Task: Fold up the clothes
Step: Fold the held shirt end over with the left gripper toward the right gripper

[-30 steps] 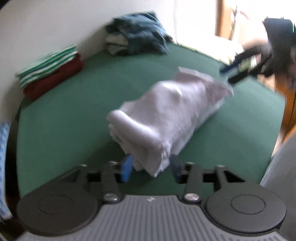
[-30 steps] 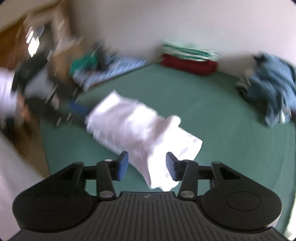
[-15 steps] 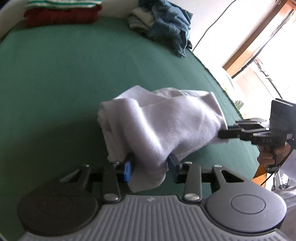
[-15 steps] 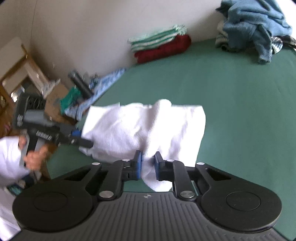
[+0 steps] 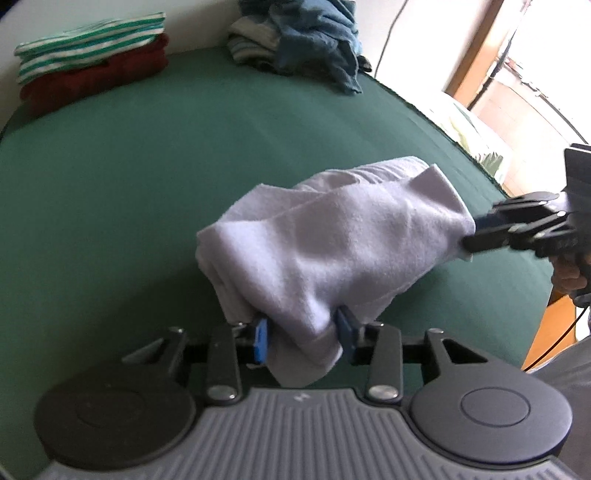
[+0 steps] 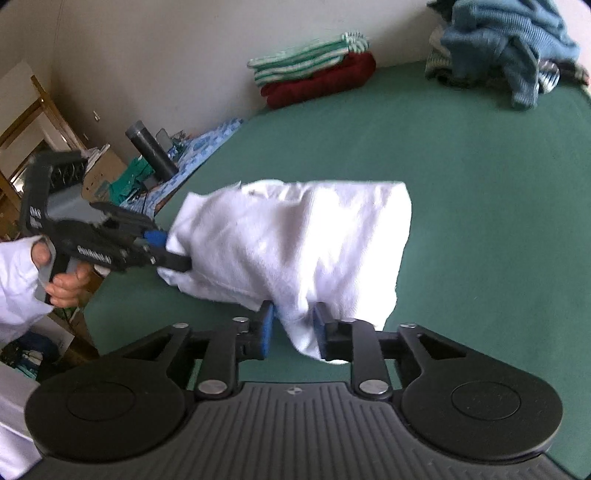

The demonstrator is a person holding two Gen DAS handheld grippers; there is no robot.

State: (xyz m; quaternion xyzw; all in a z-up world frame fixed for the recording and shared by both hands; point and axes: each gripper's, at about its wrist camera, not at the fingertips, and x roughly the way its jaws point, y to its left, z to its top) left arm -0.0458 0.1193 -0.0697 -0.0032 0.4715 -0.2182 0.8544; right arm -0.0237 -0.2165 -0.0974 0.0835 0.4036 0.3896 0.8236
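A folded white cloth (image 5: 332, 251) hangs over the green surface (image 5: 129, 192), stretched between my two grippers. My left gripper (image 5: 303, 338) is shut on one bunched end, its blue pads pressing the thick folds. In the right wrist view that gripper (image 6: 171, 251) bites the cloth's (image 6: 295, 236) left end. My right gripper (image 6: 293, 328) holds the other end. Its jaws are opening, and the cloth still fills the gap between the pads. The left wrist view shows the right gripper (image 5: 471, 234) at the cloth's far corner.
A green-striped garment on a red one (image 5: 92, 70) sits folded at the back by the wall. A heap of blue clothes (image 5: 306, 33) lies at the back edge. Boxes and a blue patterned cloth (image 6: 207, 144) crowd the floor left of the surface. A hand (image 6: 62, 284) grips the left tool.
The right gripper's pads closed tight on the cloth half a second ago and now stand wider apart. Both views have rolled. The left gripper keeps its grip on the cloth.
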